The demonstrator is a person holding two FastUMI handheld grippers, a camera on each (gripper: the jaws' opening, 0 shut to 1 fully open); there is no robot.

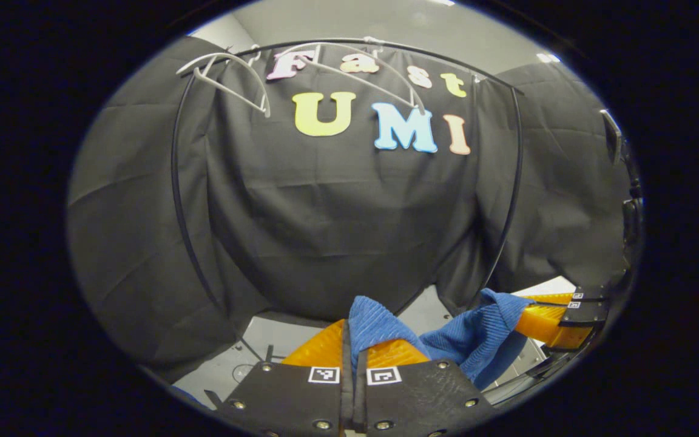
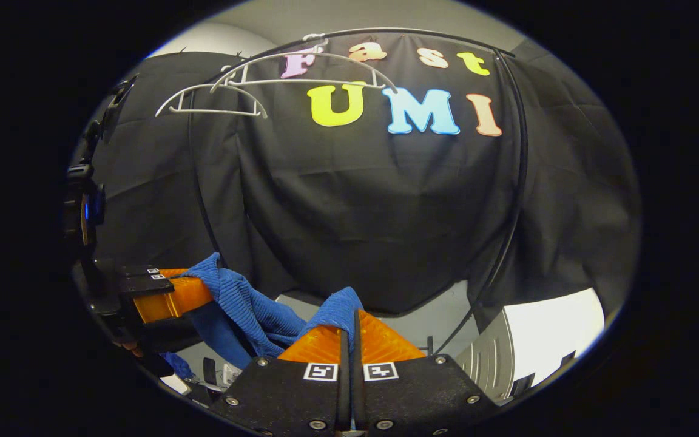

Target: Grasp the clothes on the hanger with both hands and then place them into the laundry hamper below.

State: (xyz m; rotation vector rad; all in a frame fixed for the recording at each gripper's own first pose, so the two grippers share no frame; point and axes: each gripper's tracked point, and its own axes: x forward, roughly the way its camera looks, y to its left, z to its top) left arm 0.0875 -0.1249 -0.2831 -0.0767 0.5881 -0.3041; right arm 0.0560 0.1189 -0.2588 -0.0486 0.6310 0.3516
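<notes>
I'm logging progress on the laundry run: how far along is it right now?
Done: the blue garment is off the white hangers, which hang bare on the rail. In hand: the left claw and right claw are each shut on a bunch of it, the cloth stretched between them. Left: lowering it into the hamper and letting go; the white slatted object at lower right may be that hamper.

Right gripper (image 2: 349,328) clamped on blue garment (image 2: 252,309), left gripper (image 2: 189,291) pinching it too, hangers (image 2: 301,70) above

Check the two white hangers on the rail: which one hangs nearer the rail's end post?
The smaller-looking white hanger, at the left in both views, hangs beside the rail's bend into the post. The other hanger sits toward mid-rail. Both are bare.
</notes>
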